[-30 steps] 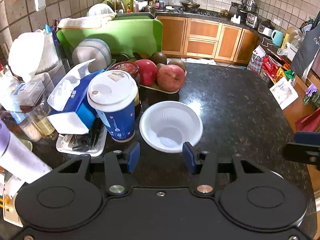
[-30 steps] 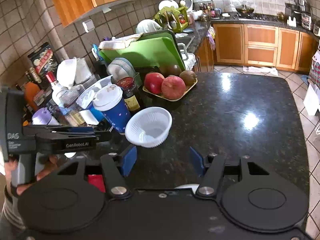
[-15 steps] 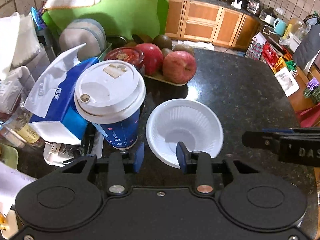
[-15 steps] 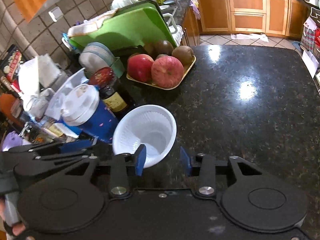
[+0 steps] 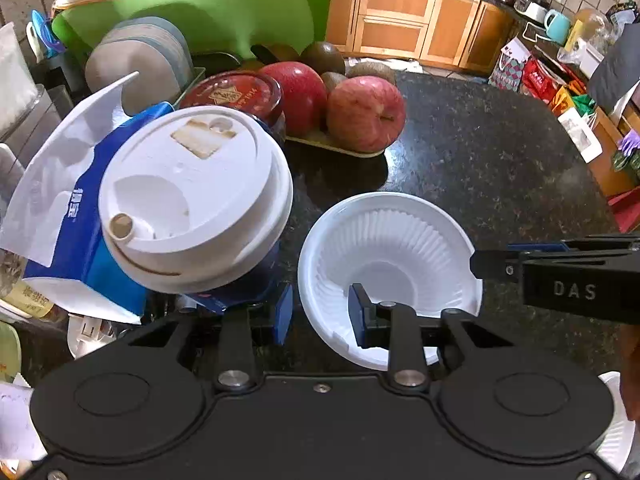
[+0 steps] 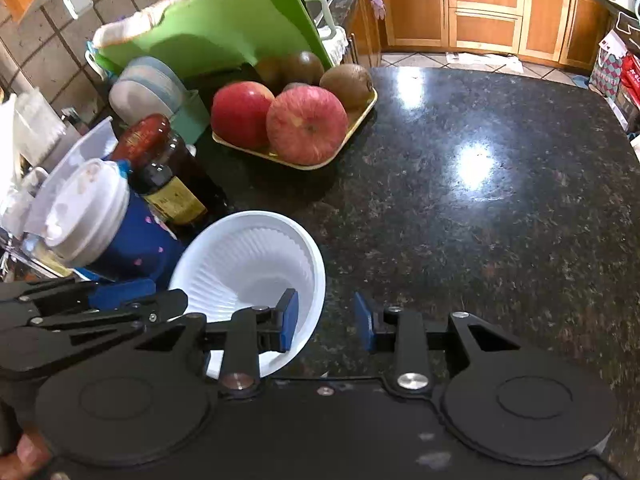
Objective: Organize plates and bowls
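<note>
A white ribbed plastic bowl (image 5: 384, 248) (image 6: 248, 260) stands on the dark granite counter (image 6: 480, 208). My left gripper (image 5: 320, 312) straddles its left rim, with one finger inside the bowl and one outside. Its jaws are closing, and a gap still shows at the pads. My right gripper (image 6: 326, 322) straddles the opposite rim the same way, also closing with a gap. In the left wrist view the right gripper's fingertips (image 5: 480, 264) reach the bowl's right edge. Grey plates (image 5: 140, 60) stand in a rack behind.
A blue lidded paper cup (image 5: 196, 200) stands right beside the bowl. A red-lidded jar (image 5: 232, 94), a tissue pack (image 5: 60, 200) and a tray of apples (image 5: 364, 120) crowd behind. A green cutting board (image 6: 208, 28) leans at the back. Another white dish (image 5: 616, 436) shows at the lower right.
Both grippers have come down and forward onto the bowl, and their jaws have narrowed. Each now has one finger inside the bowl where before both hung short of it.
</note>
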`<state>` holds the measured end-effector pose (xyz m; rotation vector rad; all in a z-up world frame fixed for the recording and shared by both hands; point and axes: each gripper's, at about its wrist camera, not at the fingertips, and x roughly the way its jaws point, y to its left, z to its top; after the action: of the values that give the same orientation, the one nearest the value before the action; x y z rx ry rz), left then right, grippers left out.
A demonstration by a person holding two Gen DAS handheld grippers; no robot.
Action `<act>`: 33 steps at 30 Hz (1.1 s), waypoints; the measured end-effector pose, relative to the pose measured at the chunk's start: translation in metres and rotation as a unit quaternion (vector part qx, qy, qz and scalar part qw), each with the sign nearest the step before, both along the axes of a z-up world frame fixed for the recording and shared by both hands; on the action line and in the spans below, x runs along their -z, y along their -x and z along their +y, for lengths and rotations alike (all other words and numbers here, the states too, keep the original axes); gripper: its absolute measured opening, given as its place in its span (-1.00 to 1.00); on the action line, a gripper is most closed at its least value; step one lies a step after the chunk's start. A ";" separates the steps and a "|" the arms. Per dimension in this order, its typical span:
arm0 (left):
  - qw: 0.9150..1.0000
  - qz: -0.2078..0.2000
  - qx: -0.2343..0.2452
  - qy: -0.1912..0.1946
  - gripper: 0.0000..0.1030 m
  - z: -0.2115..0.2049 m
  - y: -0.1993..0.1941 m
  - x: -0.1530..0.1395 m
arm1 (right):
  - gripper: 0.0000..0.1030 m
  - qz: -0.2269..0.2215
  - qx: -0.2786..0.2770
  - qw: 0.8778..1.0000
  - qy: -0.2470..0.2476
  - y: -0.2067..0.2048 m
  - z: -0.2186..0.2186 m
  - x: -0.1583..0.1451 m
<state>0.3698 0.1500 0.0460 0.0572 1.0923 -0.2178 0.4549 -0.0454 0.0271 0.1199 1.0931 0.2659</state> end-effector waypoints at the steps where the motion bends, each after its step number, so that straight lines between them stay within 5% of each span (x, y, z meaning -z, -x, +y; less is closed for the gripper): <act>1: 1.000 0.000 0.001 -0.002 -0.25 0.000 0.000 0.001 | -0.33 0.001 -0.001 1.000 0.002 -0.003 0.001 0.003; 16: 1.000 0.016 0.006 -0.017 -0.26 -0.011 -0.008 0.018 | -0.57 0.009 -0.024 1.000 0.015 -0.011 0.011 0.021; 21: 1.000 0.013 0.003 -0.021 -0.59 -0.017 -0.006 0.018 | -0.69 -0.004 -0.026 0.999 0.033 -0.003 0.014 0.021; 24: 1.000 0.017 0.003 -0.018 -0.61 -0.016 -0.003 0.018 | -0.69 -0.009 -0.024 0.999 0.034 0.003 0.011 0.018; 33: 1.000 -0.007 0.003 -0.014 -0.61 -0.010 0.025 -0.011 | -0.69 -0.027 -0.029 0.999 0.023 0.035 0.008 -0.010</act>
<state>0.3449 0.1401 0.0567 0.0872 1.0811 -0.2082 0.4203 -0.0370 0.0366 0.0410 1.0501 0.2944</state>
